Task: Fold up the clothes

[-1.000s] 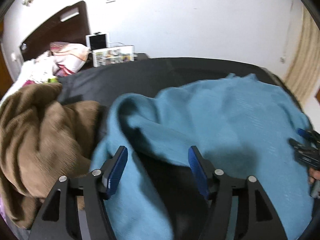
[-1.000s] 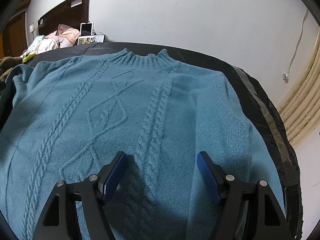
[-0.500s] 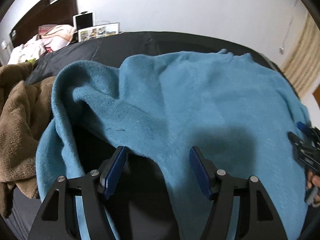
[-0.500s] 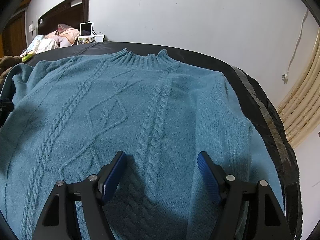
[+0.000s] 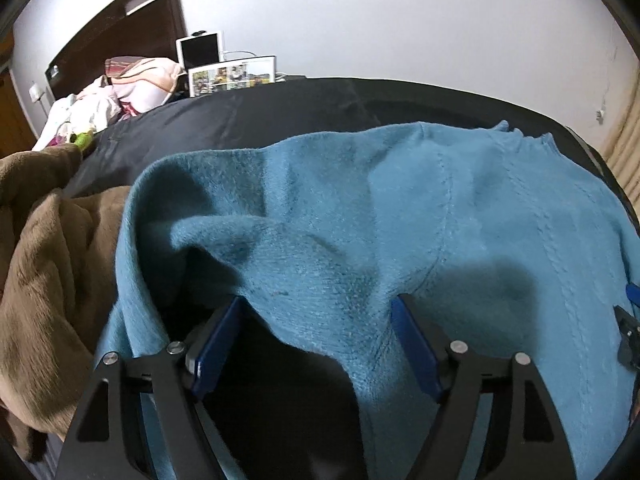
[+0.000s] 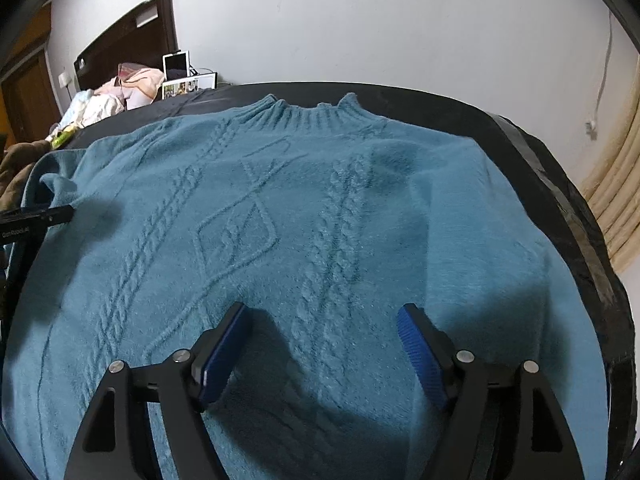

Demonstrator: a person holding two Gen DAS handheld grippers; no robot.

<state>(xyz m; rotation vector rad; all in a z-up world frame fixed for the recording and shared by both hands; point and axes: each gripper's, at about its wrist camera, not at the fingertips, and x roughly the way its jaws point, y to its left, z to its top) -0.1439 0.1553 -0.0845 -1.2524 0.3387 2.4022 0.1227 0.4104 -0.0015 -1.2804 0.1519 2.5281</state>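
We count one blue sweater [image 6: 304, 216] flat on the black surface [image 5: 280, 108], one brown garment [image 5: 48, 264] beside it. Two grippers, left gripper [image 5: 316, 344] and right gripper [image 6: 324, 344]: jaws apart and opening, pads gripping nothing.

- My left gripper [image 5: 316, 344] has matte black arms, each cut with a triangular window.
- Its fingers [image 5: 218, 346] carry flat, dark blue pads.
- I see two round silver screw heads on each arm.
- My right gripper [image 6: 322, 350] is the same build: black frame, silver screws.
- Its right pad [image 6: 416, 350] is brighter blue and finely ribbed.
- From my right camera, the left gripper's black side bears small white lettering I can't read fully.
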